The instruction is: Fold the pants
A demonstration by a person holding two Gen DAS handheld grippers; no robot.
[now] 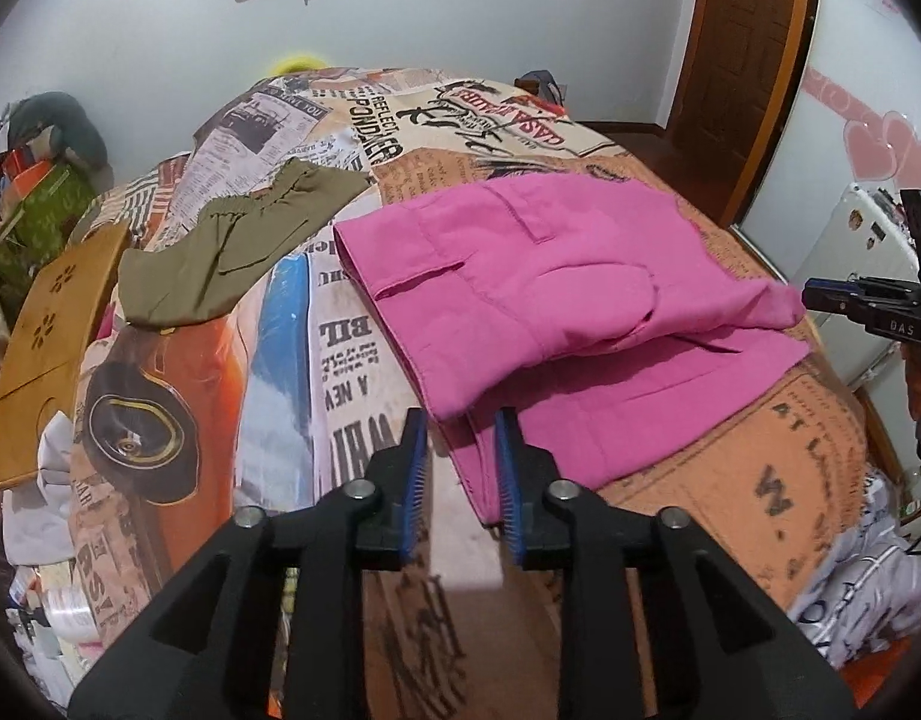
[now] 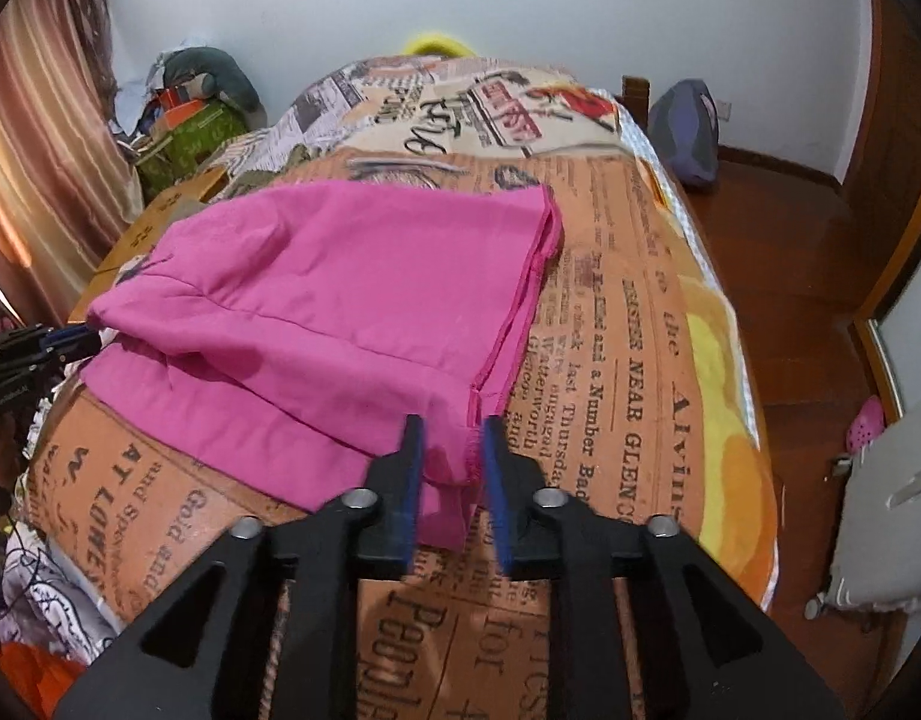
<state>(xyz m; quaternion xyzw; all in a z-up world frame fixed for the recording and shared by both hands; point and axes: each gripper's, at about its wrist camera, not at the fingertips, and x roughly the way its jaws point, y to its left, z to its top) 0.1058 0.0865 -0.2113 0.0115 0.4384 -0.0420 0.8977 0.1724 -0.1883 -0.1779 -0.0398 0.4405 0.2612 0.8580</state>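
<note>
- Pink pants (image 1: 550, 300) lie partly folded across the bed (image 1: 760, 468), on the newspaper-print cover.
- Left tool (image 1: 460, 468) has its jaws apart, straddling the near corner of the pants, not pinching it.
- Right tool (image 2: 454, 468) same deal, parted around the hem corner.
- Olive shorts (image 1: 238, 246) sit further back.

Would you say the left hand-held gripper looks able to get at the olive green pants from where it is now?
Probably yes: the olive green pants lie uncovered on the bedspread, and the left hand-held gripper is open, holding nothing. It just has to pass the pink pants.
</note>
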